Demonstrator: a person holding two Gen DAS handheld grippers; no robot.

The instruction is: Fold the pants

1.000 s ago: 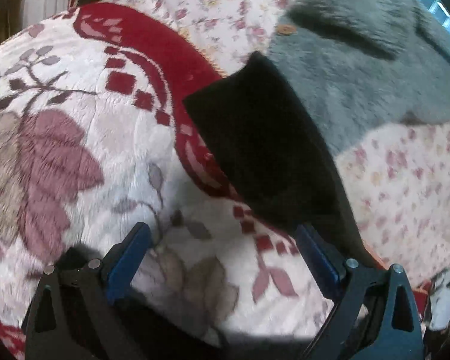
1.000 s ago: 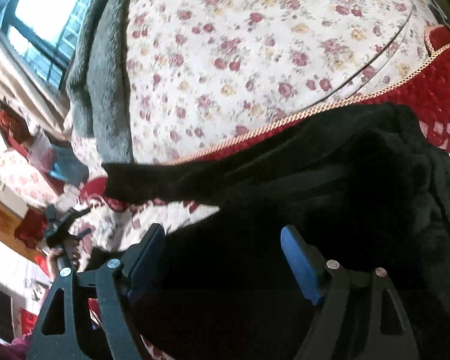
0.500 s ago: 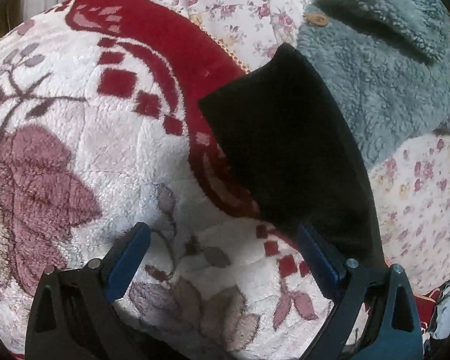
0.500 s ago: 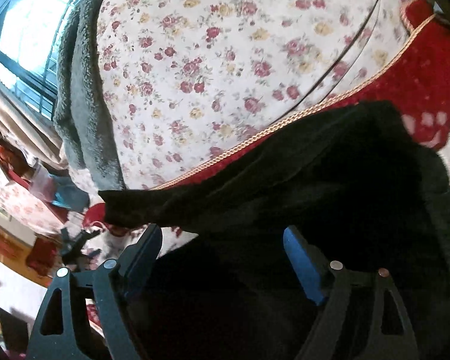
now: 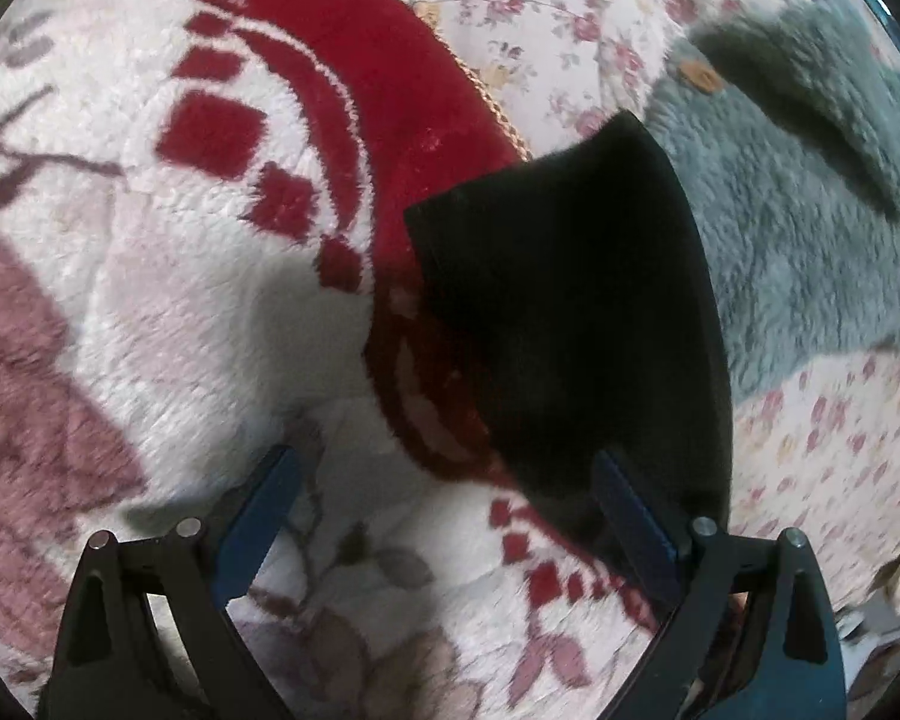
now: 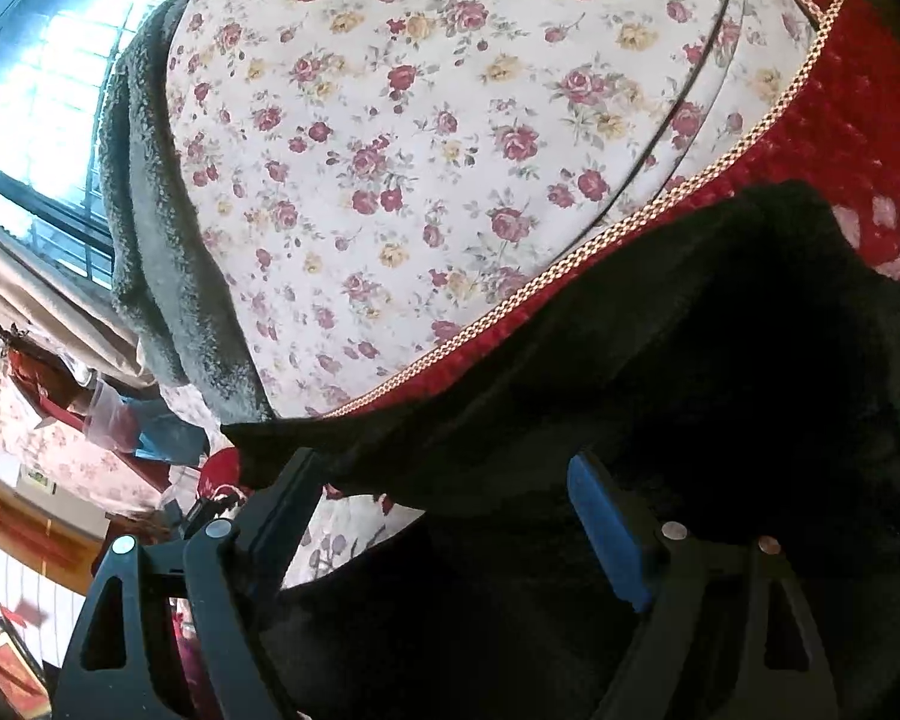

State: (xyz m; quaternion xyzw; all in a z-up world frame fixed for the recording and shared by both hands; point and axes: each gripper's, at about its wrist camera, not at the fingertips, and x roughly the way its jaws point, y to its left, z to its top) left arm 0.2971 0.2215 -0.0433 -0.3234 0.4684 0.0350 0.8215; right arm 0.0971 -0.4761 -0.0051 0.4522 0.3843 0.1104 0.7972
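Left gripper (image 5: 444,498) tilted steeply downward, jaws spread wide — blue pads (image 5: 258,522) well apart, nothing pinched between them, its right-hand finger just beside the dark cloth edge. Right gripper (image 6: 444,510) angled down more shallowly, jaws likewise wide — blue pads (image 6: 606,531) not pressing on anything, black frame arms splayed out at the bottom of its view.
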